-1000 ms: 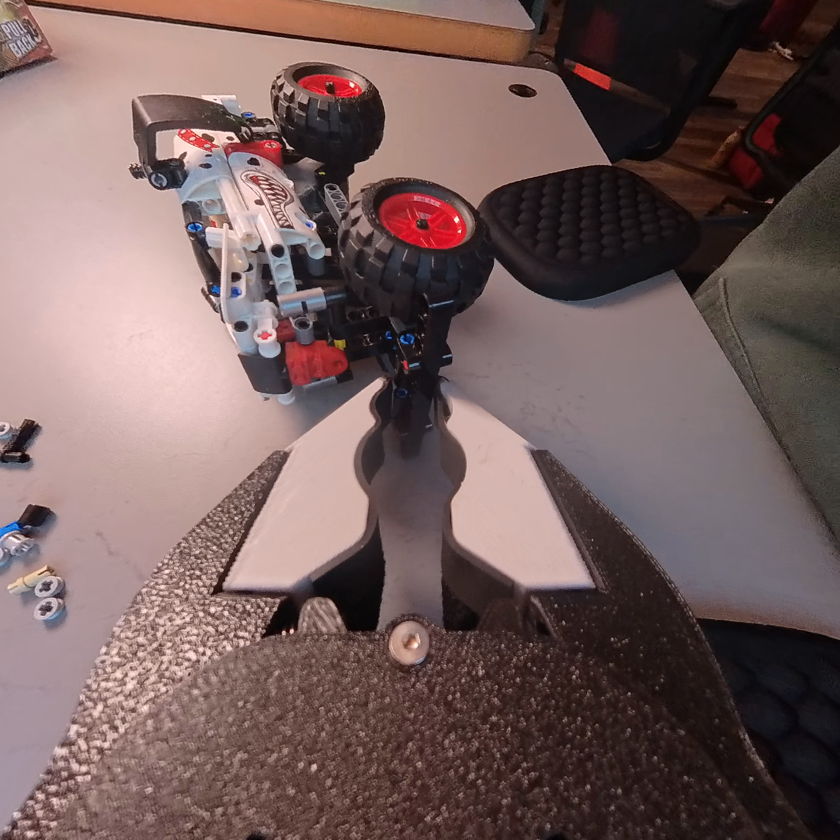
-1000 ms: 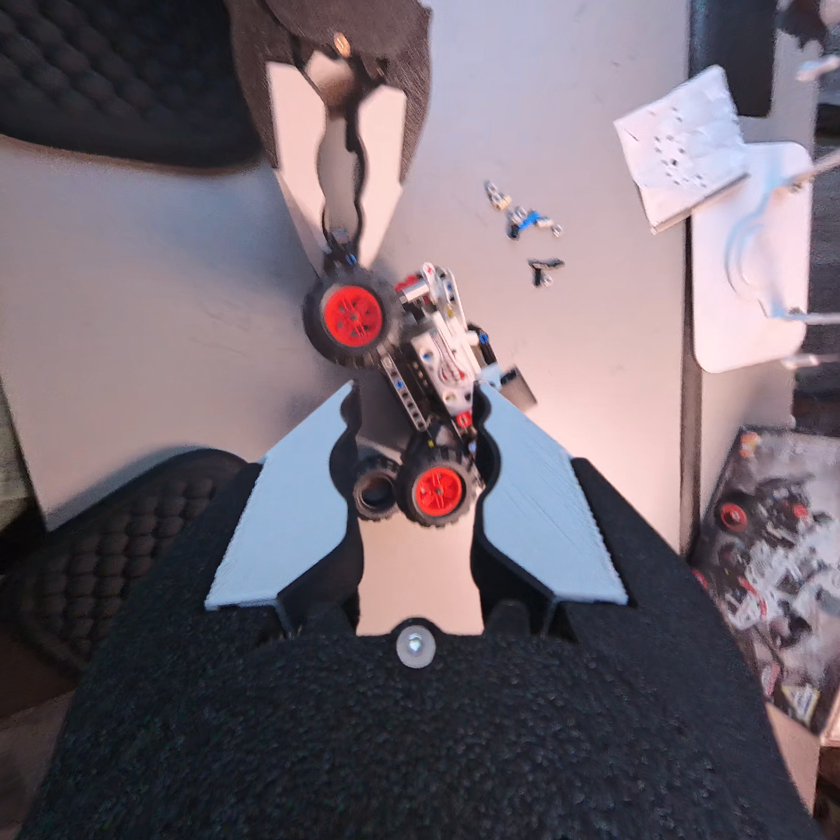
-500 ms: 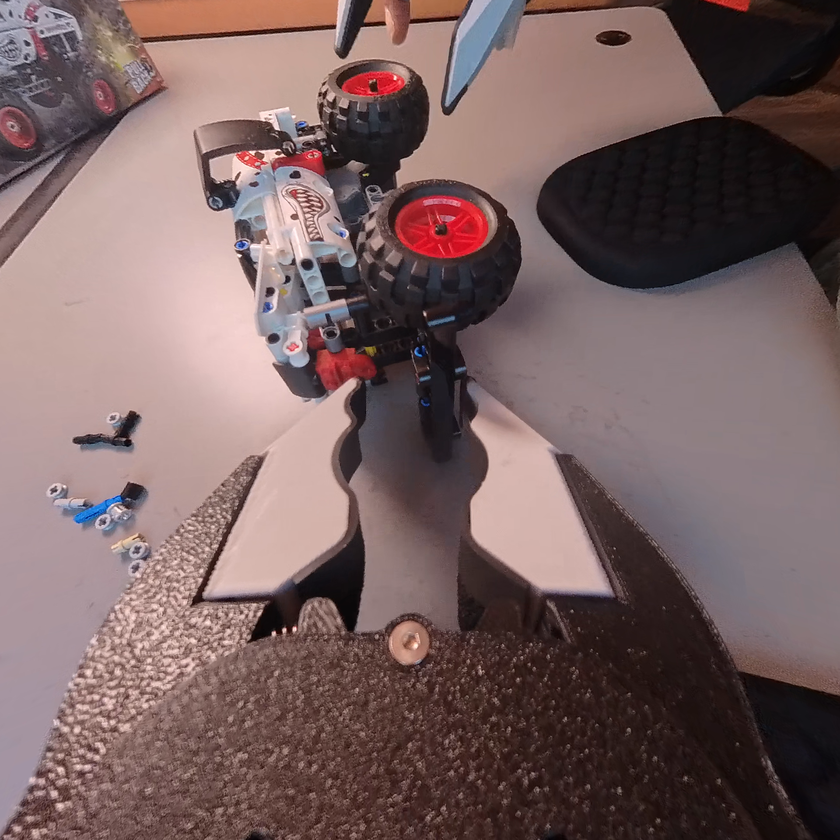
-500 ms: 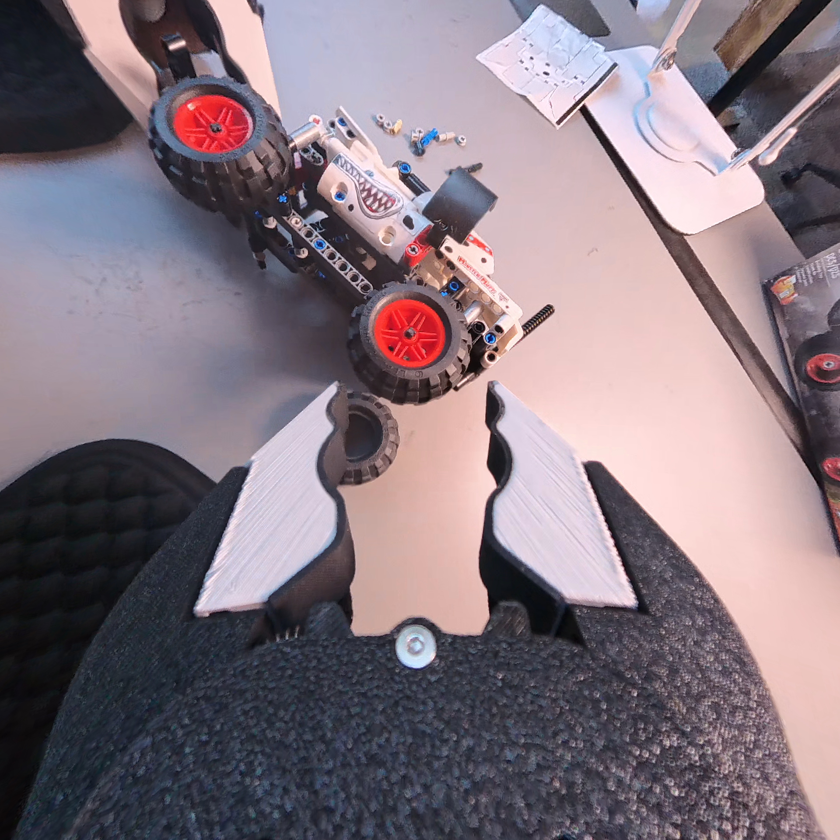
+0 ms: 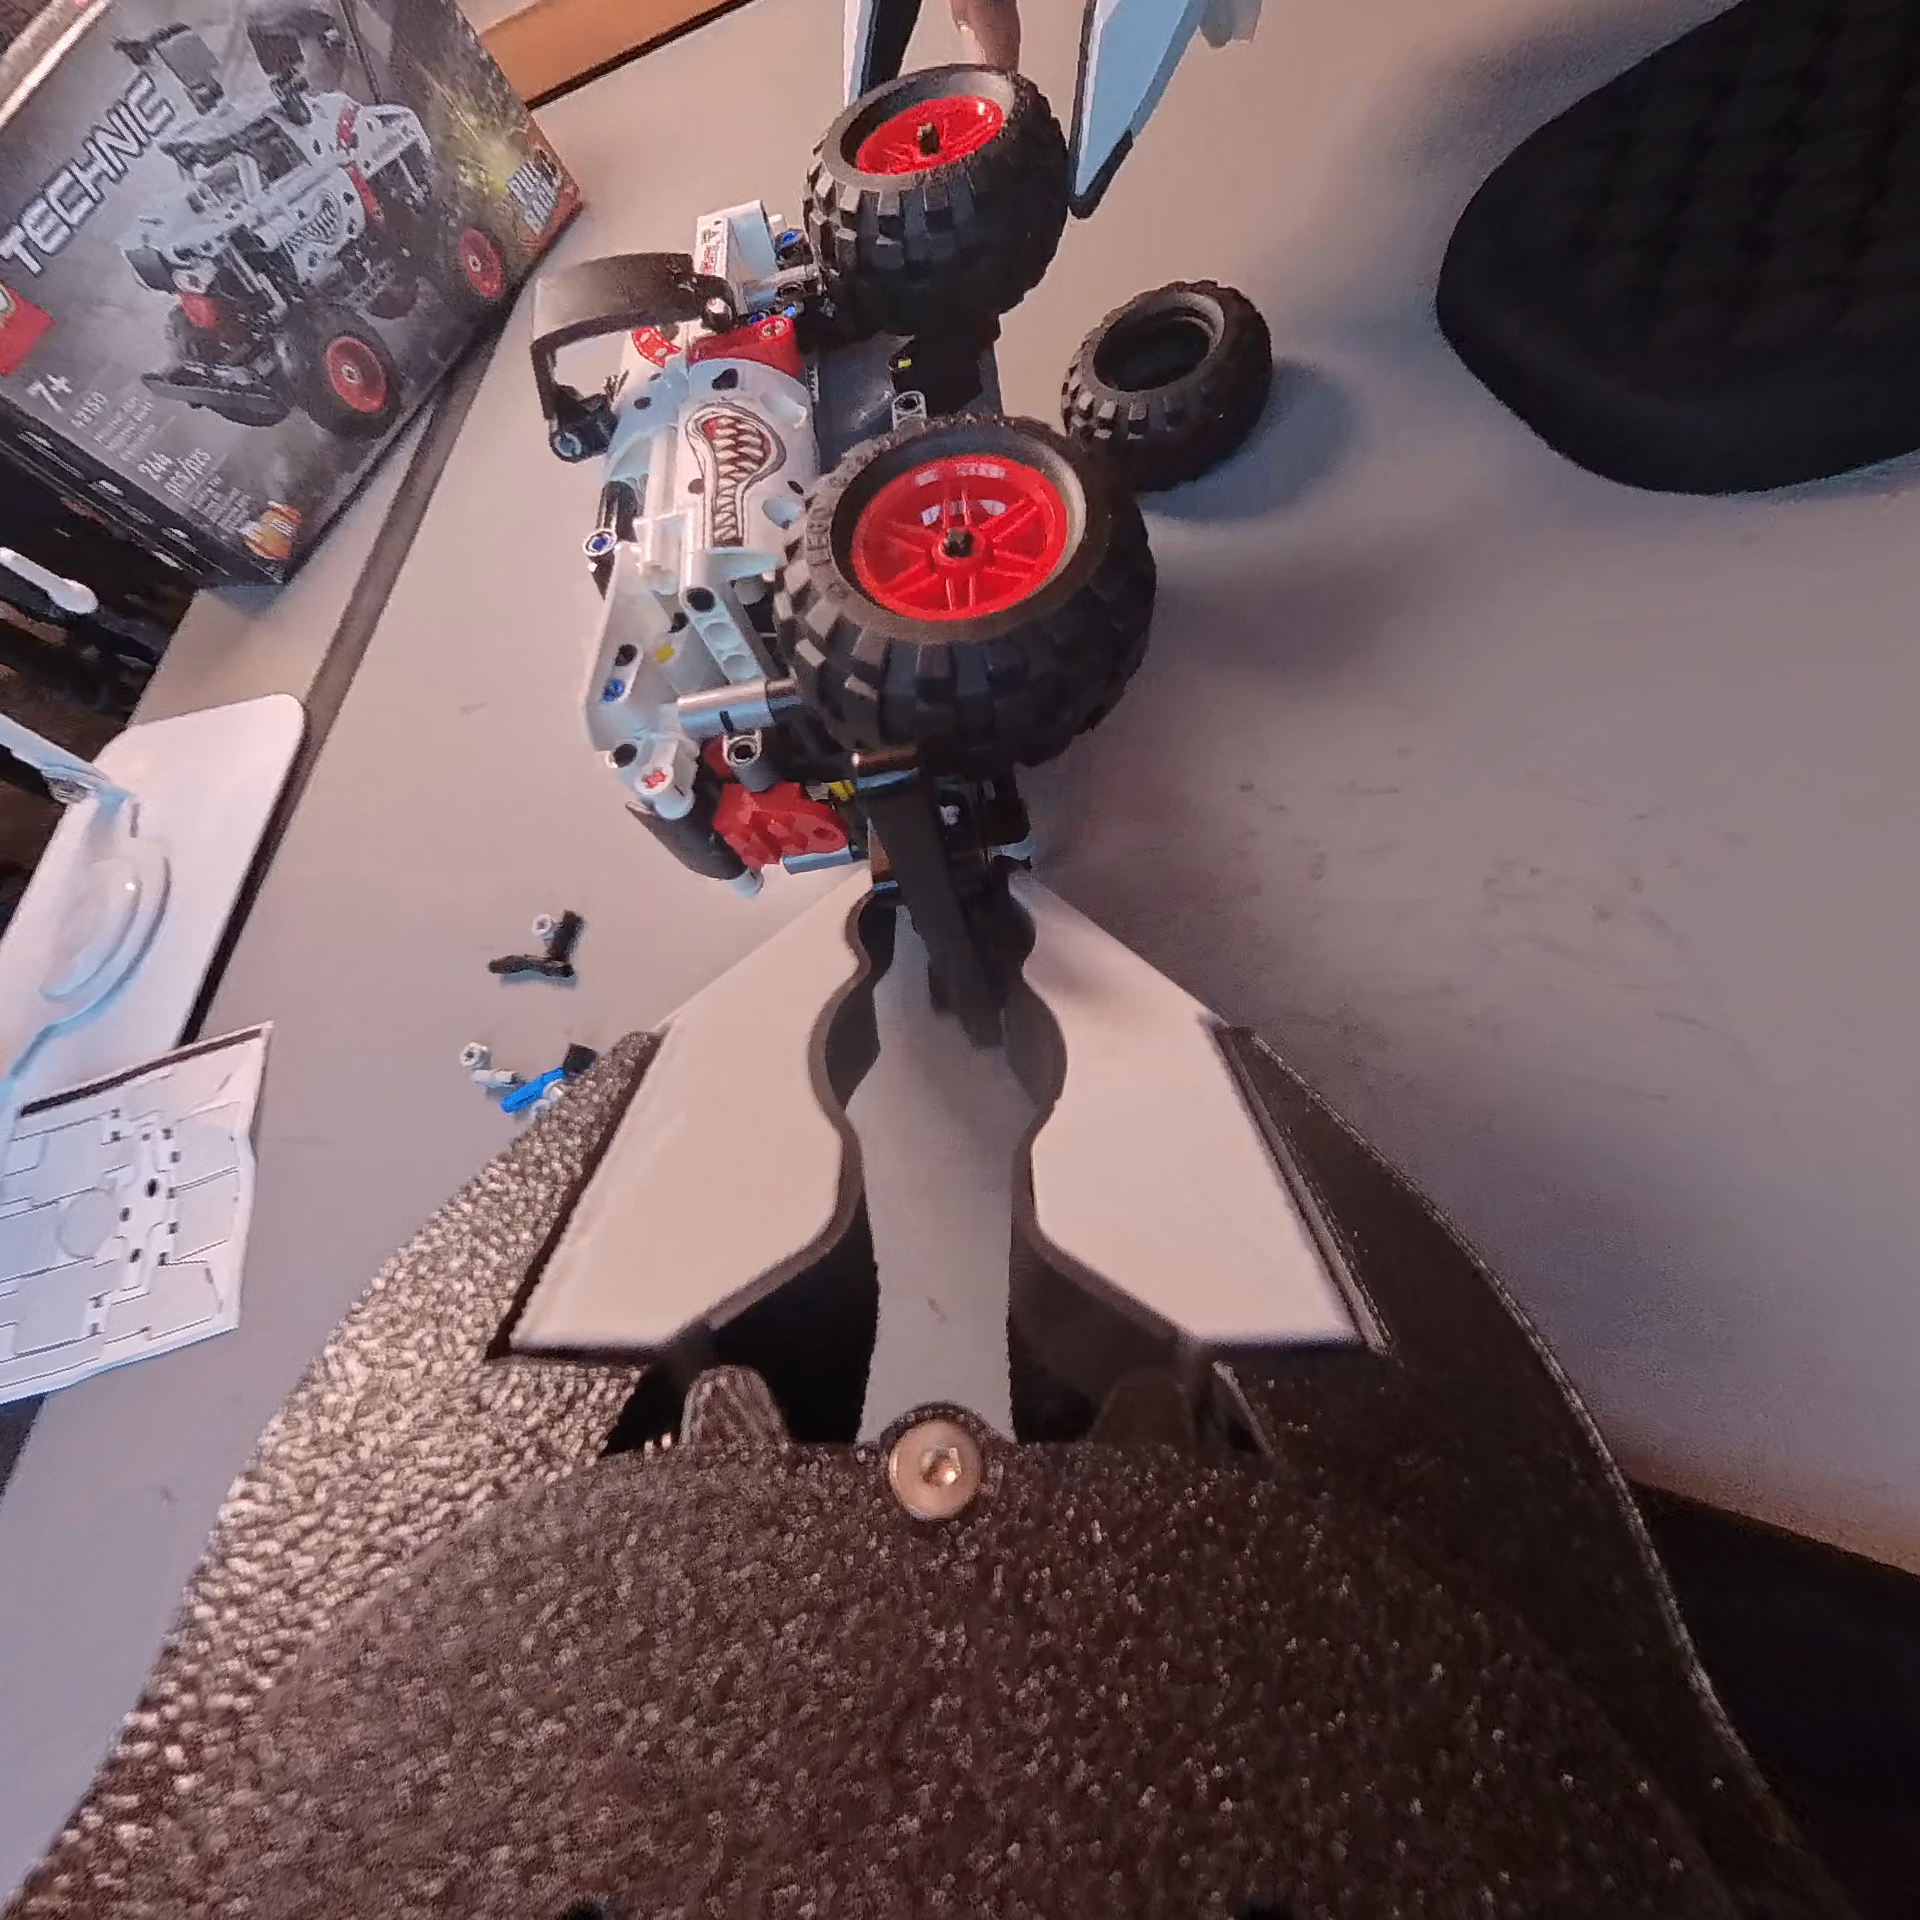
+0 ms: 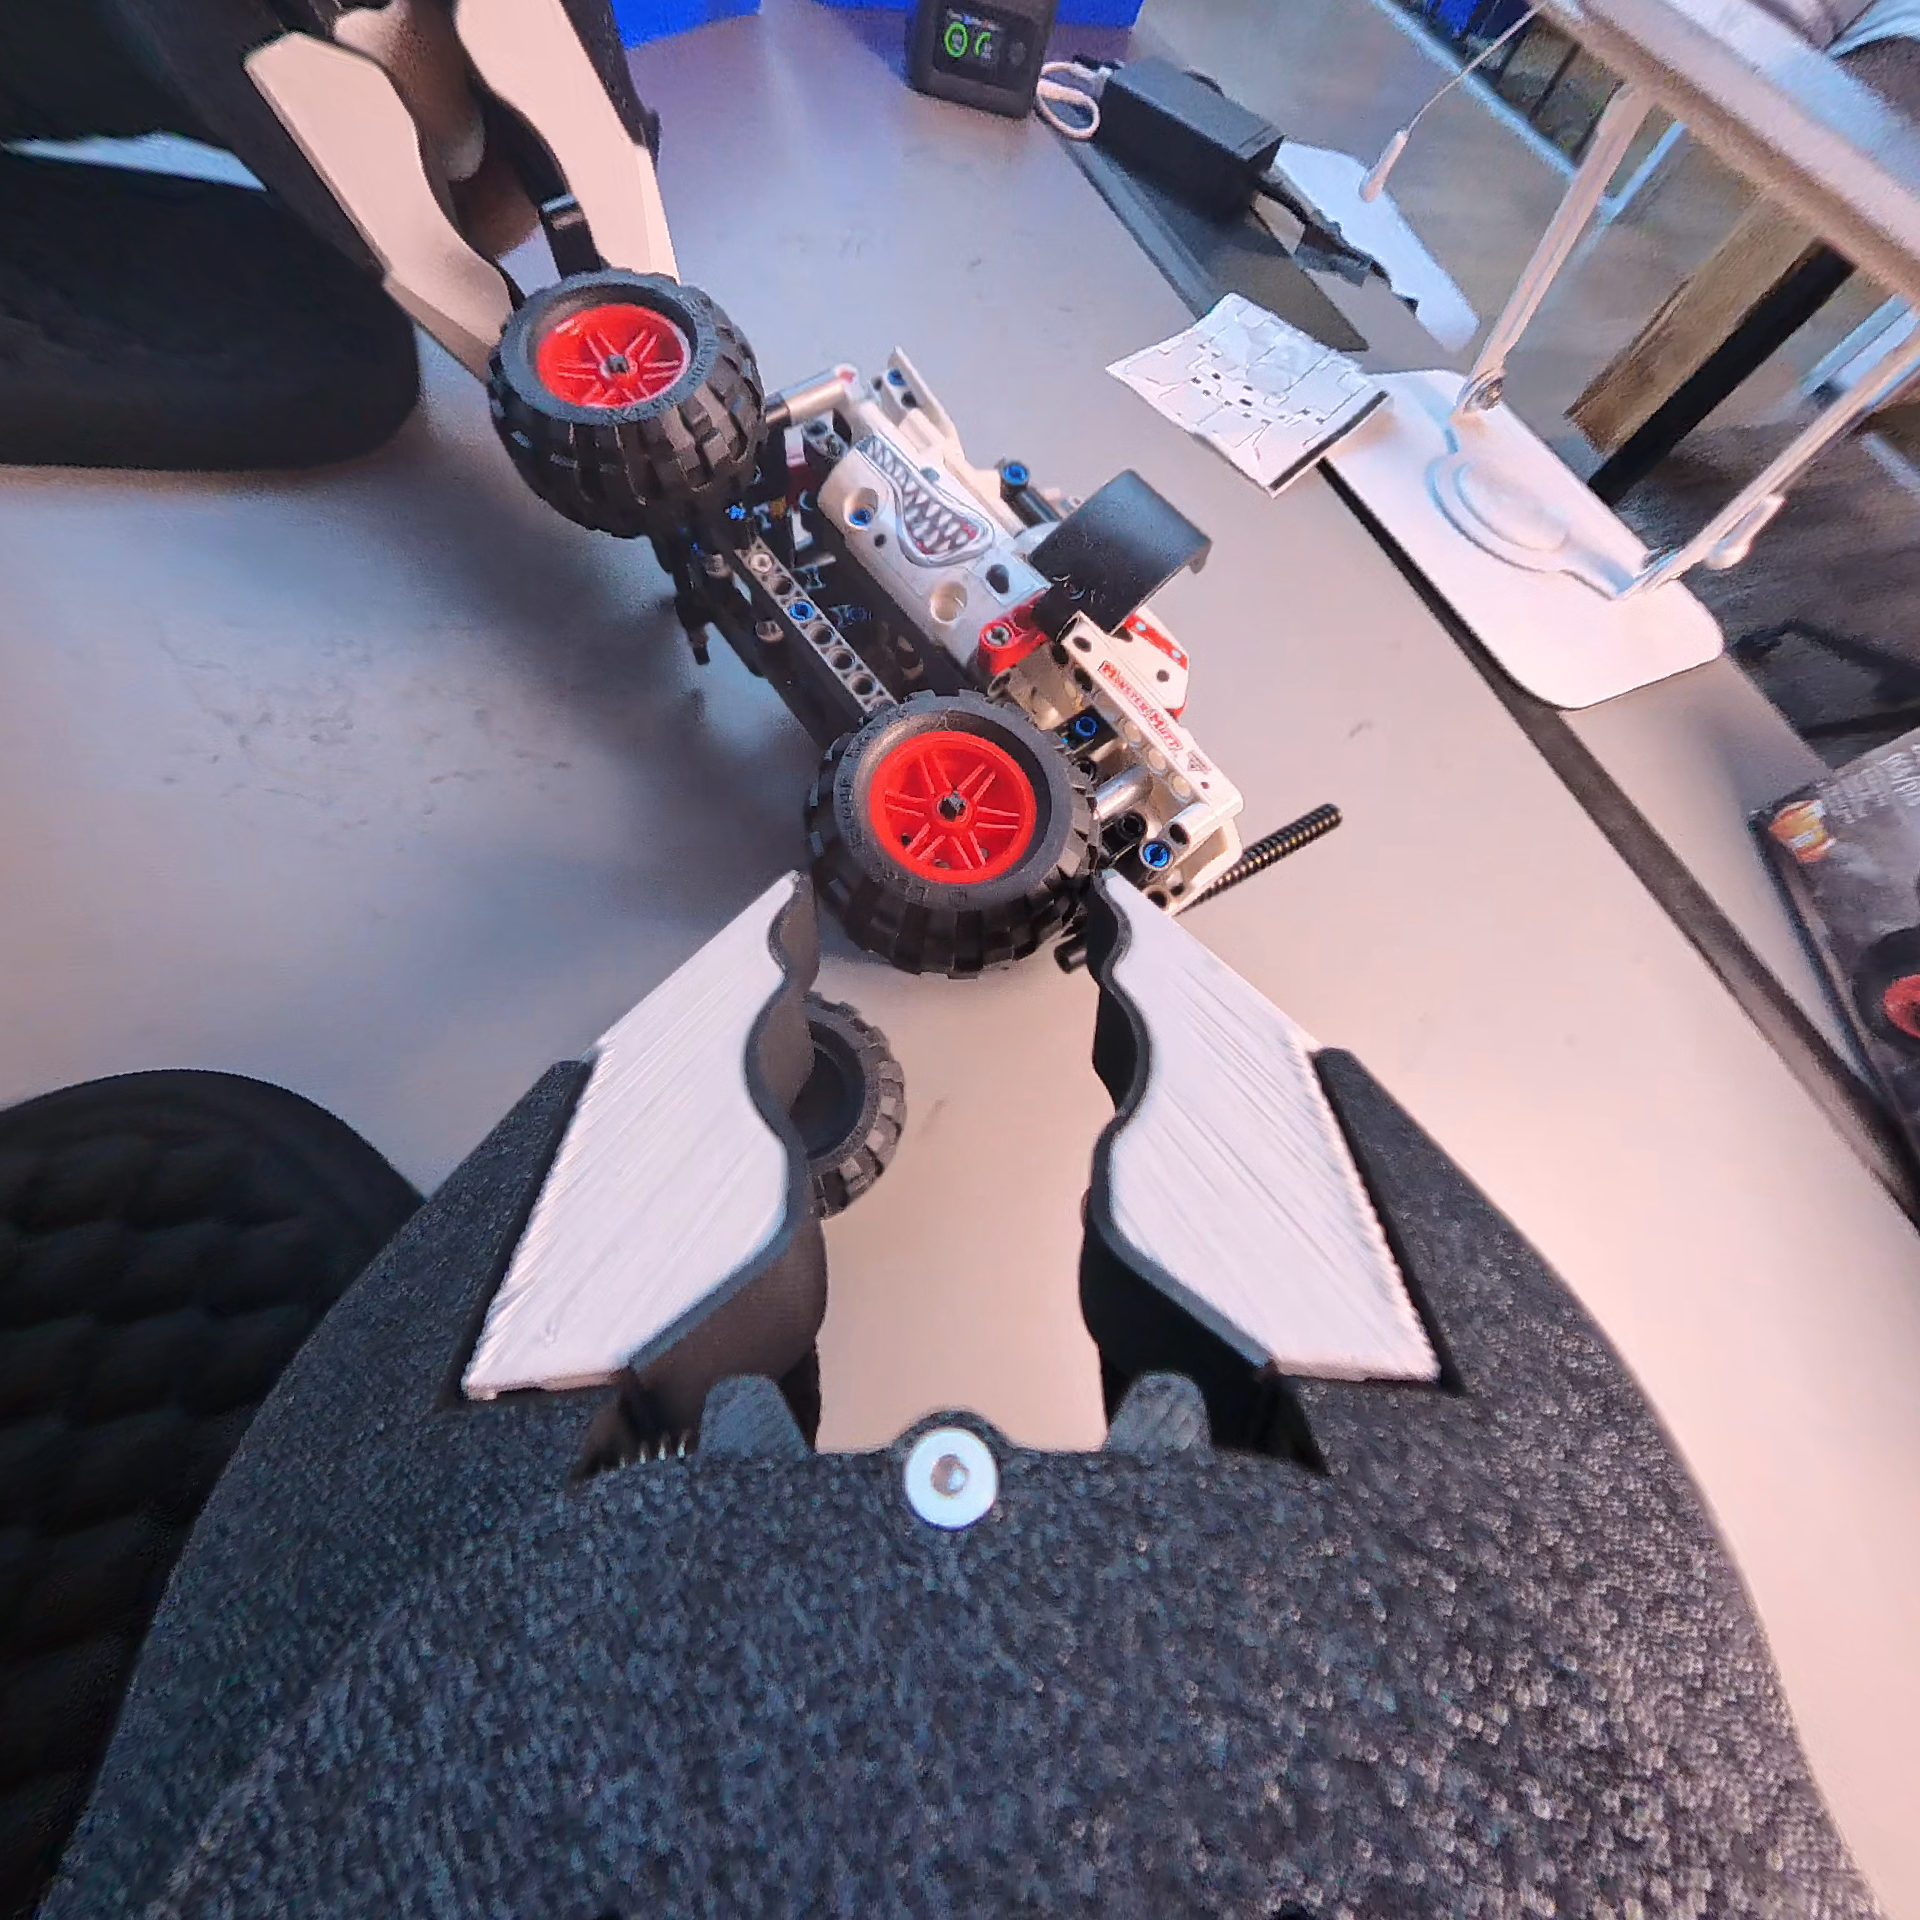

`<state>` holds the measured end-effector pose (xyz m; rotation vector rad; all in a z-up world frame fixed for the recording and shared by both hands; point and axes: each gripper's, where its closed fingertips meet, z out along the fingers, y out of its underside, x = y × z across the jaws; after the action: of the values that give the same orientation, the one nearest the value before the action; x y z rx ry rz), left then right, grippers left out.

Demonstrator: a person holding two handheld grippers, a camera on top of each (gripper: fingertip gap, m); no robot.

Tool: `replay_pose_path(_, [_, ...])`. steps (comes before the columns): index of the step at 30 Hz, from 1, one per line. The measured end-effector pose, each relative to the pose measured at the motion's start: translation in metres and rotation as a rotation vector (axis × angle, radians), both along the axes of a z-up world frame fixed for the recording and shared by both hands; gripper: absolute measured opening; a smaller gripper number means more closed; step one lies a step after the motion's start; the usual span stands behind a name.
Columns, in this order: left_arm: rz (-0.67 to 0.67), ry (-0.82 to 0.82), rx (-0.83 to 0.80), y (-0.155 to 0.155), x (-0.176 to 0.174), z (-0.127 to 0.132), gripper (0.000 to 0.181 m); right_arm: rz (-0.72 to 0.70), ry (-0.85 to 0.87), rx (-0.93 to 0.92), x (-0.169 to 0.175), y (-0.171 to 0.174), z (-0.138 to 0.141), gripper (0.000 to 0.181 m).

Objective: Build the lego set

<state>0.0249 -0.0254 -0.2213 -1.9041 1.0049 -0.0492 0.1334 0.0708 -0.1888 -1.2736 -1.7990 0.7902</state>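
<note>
1. In the left wrist view, the left claw (image 5: 940, 914) sits at lower centre, its fingers drawn narrow and clamped on a black beam (image 5: 930, 883) that sticks out from the truck's underside.
2. Just beyond it, the lego truck (image 5: 717, 499) lies on its side on the grey tabletop (image 5: 1455, 883), in the middle of the frame, with two red-hubbed wheels facing up.
3. A loose black tyre (image 5: 1164, 379) rests on the tabletop at upper right of the truck, just beside it.
4. Small spare pieces (image 5: 520, 1075) lie at left centre, near a sheet of paper (image 5: 125, 1205).
5. In the right wrist view, the right claw (image 6: 951, 925) is spread wide and holds nothing, its tips flanking the nearer wheel (image 6: 951, 821).
6. The set's box (image 5: 239, 260) stands at upper left of the left wrist view.
</note>
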Motion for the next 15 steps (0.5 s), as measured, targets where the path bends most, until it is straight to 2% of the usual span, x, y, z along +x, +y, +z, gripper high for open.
replay_pose_path(4, [0.003,0.111,0.061,0.005,-0.007,0.002,0.015,-0.028,0.033,0.092,-0.003,0.004,-0.003,0.051])
replay_pose_path(15, [0.029,0.299,0.173,0.008,-0.018,0.002,0.015,-0.044,0.040,0.126,-0.005,0.000,-0.010,0.048])
